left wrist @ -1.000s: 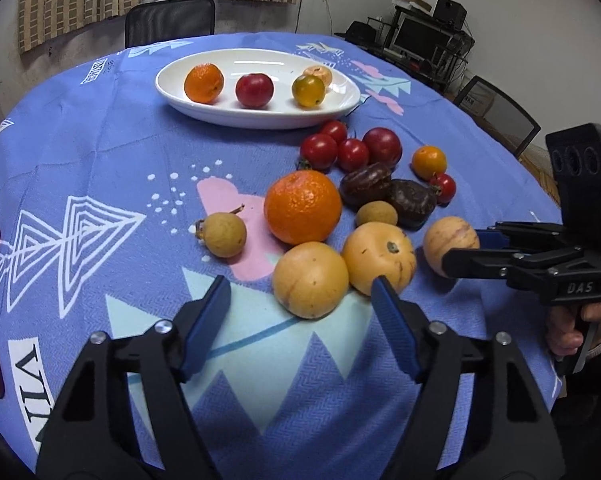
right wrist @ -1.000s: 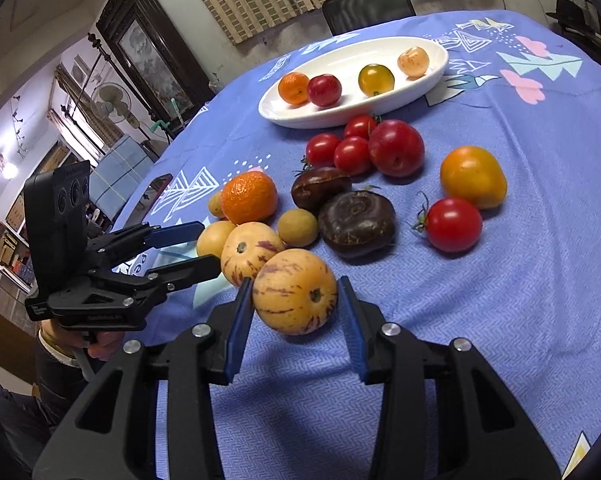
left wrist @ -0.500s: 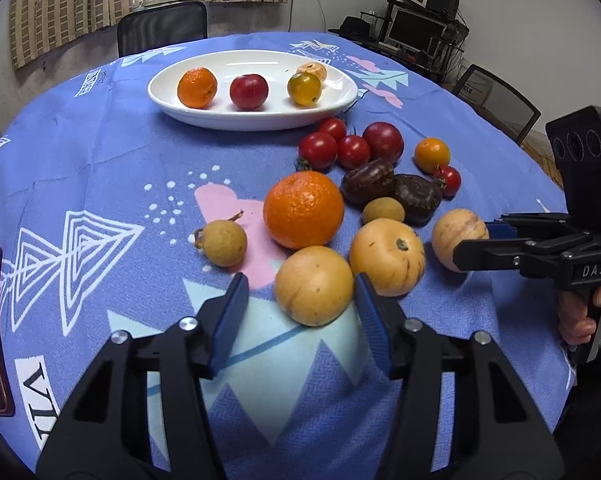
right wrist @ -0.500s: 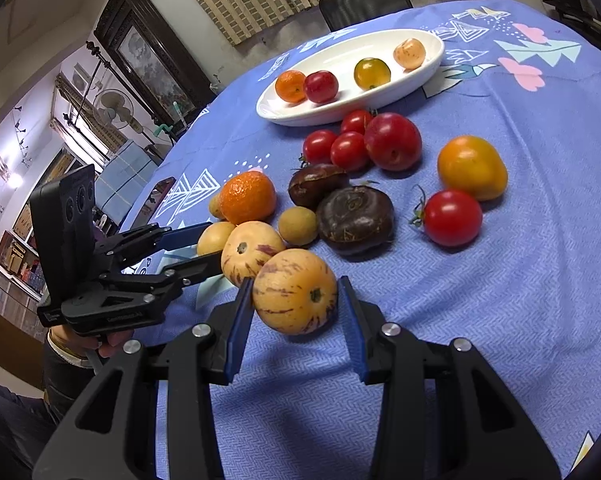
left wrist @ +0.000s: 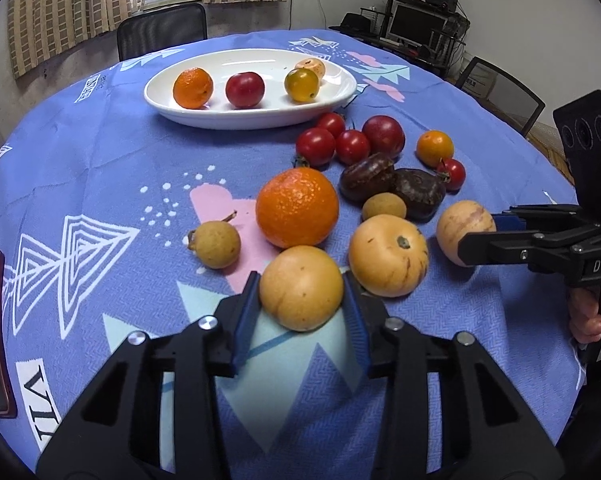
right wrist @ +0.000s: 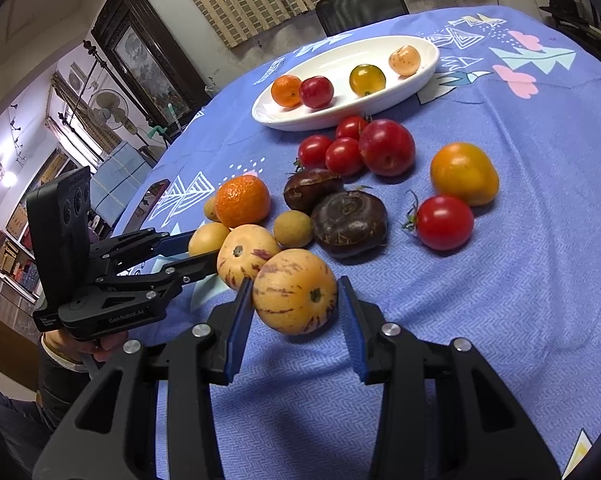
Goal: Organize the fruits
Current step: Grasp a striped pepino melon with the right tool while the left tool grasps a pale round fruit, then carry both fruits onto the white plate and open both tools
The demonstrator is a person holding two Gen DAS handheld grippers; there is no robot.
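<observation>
Gripping plain melon (left wrist: 301,287), left tongs (left wrist: 301,300), right tongs (right wrist: 296,308) straddling striped melon (right wrist: 295,291)

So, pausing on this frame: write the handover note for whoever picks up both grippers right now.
Left gripper: shut on the plain yellow-tan round melon, low over the tablecloth.
Right gripper: around the purple-streaked yellow melon; left pad touches, a gap shows at the right pad.
Done: the white oval plate holds four fruits: small orange, red plum, yellow-green tomato, pale peach-coloured fruit.
Left: both melons, a third streaked melon, the large orange, tomatoes, dark fruits and longans, all on the blue patterned tablecloth.
</observation>
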